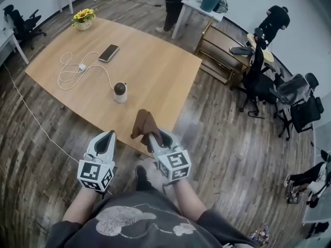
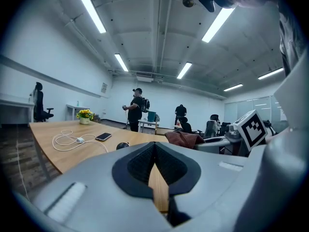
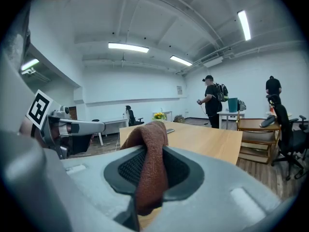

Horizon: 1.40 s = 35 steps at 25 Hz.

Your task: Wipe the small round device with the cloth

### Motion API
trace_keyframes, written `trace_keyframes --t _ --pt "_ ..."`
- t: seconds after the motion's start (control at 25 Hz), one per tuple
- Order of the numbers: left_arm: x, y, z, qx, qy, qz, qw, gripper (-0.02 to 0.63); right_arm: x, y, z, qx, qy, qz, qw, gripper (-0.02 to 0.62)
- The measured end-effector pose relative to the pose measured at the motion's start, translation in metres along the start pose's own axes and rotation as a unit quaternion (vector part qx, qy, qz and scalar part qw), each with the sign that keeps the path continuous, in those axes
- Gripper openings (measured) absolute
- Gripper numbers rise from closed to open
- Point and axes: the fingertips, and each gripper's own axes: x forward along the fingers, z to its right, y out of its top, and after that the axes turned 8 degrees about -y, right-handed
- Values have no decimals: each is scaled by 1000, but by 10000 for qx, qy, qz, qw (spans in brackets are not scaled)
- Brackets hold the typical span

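The small round device [image 1: 120, 92], white with a dark dome top, stands on the wooden table [image 1: 155, 61] near its middle; its dark top [image 2: 123, 145] peeks over the left jaws in the left gripper view. A brown cloth [image 1: 144, 124] hangs pinched in my right gripper [image 1: 153, 137], held over the table's near edge; the cloth [image 3: 151, 166] fills the jaws in the right gripper view. My left gripper [image 1: 107, 137] is shut with nothing in it, just off the table's near edge. Both grippers are well short of the device.
On the table lie a phone [image 1: 108, 52], a white cable with adapter [image 1: 77, 68] and a pot of yellow flowers [image 1: 84, 18]. A person [image 1: 175, 1] stands beyond the far edge. Office chairs [image 1: 261, 81] and a low shelf [image 1: 222, 56] stand to the right.
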Motion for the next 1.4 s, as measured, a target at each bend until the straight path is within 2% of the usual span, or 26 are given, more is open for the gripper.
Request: trace_keyframes --t 0.28,0.48,0.6,0.8,1.12,1.28,1.4 --pt "35 2 -24 -7 529 -67 9986 18 52 -6 28 -73 393 -541 9977 71" --pt "52 11 -41 14 970 -8 9953 18 89 6 27 -356 856 -592 9939 71" --pt "56 17 -50 28 1141 -31 9935 18 113 4 17 -476 1125 -862 9888 71" --pt "56 17 -66 14 1183 -117 9929 18 145 2 -9 -686 1350 -1014 9833 71" --pt "71 8 -107 -249 922 -363 9948 18 203 21 -30 -794 1127 -1225 9828 72" --pt "82 11 -118 -286 700 -361 9965 18 232 15 -28 -980 984 -1481 9792 72" --pt "88 8 -130 -290 646 -484 9963 18 241 8 -21 -901 874 -1621 9788 72"
